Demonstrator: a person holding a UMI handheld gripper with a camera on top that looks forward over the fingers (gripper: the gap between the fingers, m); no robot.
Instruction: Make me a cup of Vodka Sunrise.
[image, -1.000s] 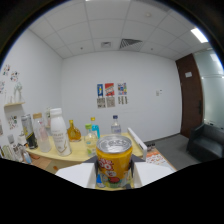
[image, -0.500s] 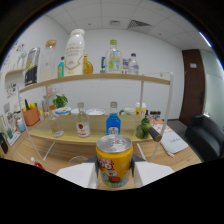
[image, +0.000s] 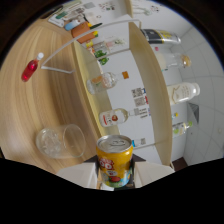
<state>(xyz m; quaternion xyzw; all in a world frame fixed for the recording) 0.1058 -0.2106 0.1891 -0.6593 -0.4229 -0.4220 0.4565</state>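
Between closed gripper (image: 116, 176) fingers: orange juice can (image: 115, 160), tipped sideways, top unopened. Just beside, on table (image: 30, 105): glass (image: 59, 142) holding ice. Step judged: juice stage; next calls for opening, then pouring.

can (image: 115, 161) between fingers (image: 80, 176), glass (image: 61, 142) beside, shelf bottles (image: 114, 117) beyond
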